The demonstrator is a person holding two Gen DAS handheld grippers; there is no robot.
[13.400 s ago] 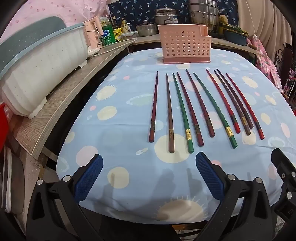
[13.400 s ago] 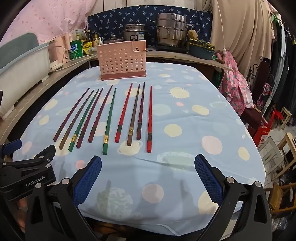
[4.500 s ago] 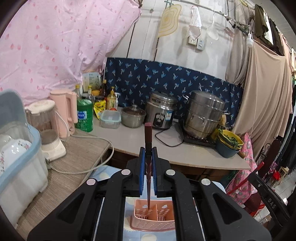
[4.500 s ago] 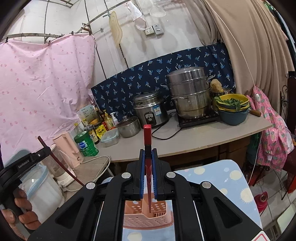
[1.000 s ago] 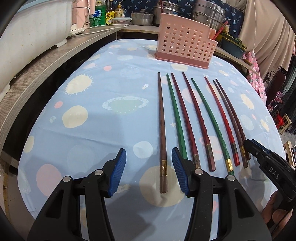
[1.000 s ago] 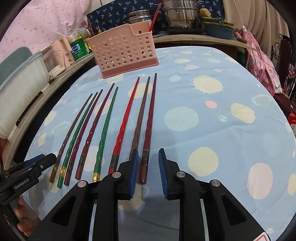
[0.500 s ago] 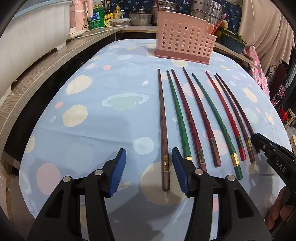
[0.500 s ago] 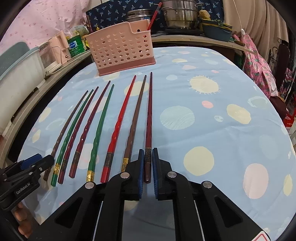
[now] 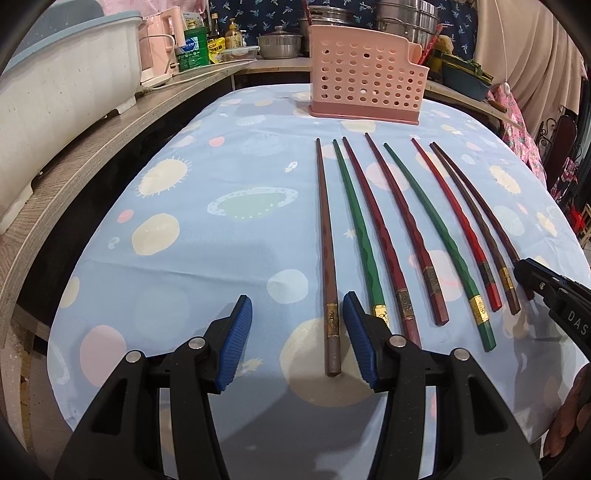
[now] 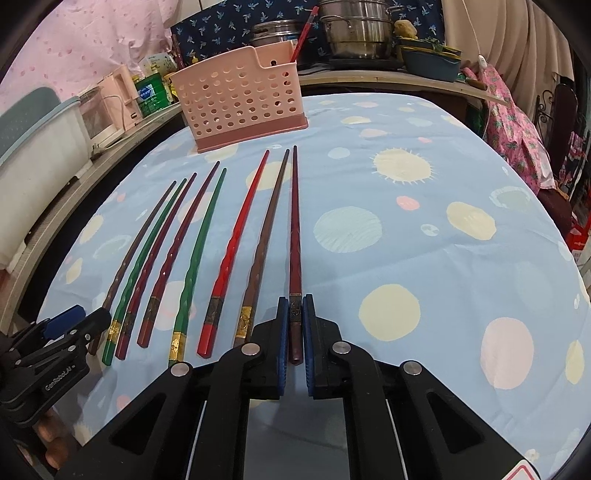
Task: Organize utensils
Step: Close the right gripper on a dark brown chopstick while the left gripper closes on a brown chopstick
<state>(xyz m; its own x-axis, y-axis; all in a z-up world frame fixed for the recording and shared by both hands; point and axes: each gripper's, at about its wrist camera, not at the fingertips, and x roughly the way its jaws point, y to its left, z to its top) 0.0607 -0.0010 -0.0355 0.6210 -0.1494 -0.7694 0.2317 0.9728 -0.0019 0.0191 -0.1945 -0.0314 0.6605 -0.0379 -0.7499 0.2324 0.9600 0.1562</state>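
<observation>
The right gripper [image 10: 294,325] is low over the table and points forward along the row of chopsticks. Its blue pads [image 10: 282,328] are closed on the thick end of the dark red chopstick [image 10: 294,236], the last one on the right side of the row. The rest of this chopstick lies along the tablecloth [image 10: 424,266] and points to the basket.

The left gripper [image 9: 297,338] is also low and level, at the left end of the row. Its fingers [image 9: 236,339] are open. The thick end of the brown chopstick [image 9: 325,236] lies between them, close to the right pad, but it is not possible to tell if the pad touches it. The green chopstick [image 9: 360,236] lies just beside, on the outer side of that pad.

The other chopsticks lie side by side on the cloth, thin ends toward the pink basket [image 9: 364,83]. The basket stands upright at the far end of the table. In the right wrist view a red chopstick [image 10: 303,35] stands tilted in its right compartment.

The cloth is light blue with round pastel spots. A wooden counter [image 9: 92,147] goes along the left side and the back, with a white dish rack [image 9: 62,85], a green can [image 9: 191,50] and steel pots [image 10: 356,29] on it.
</observation>
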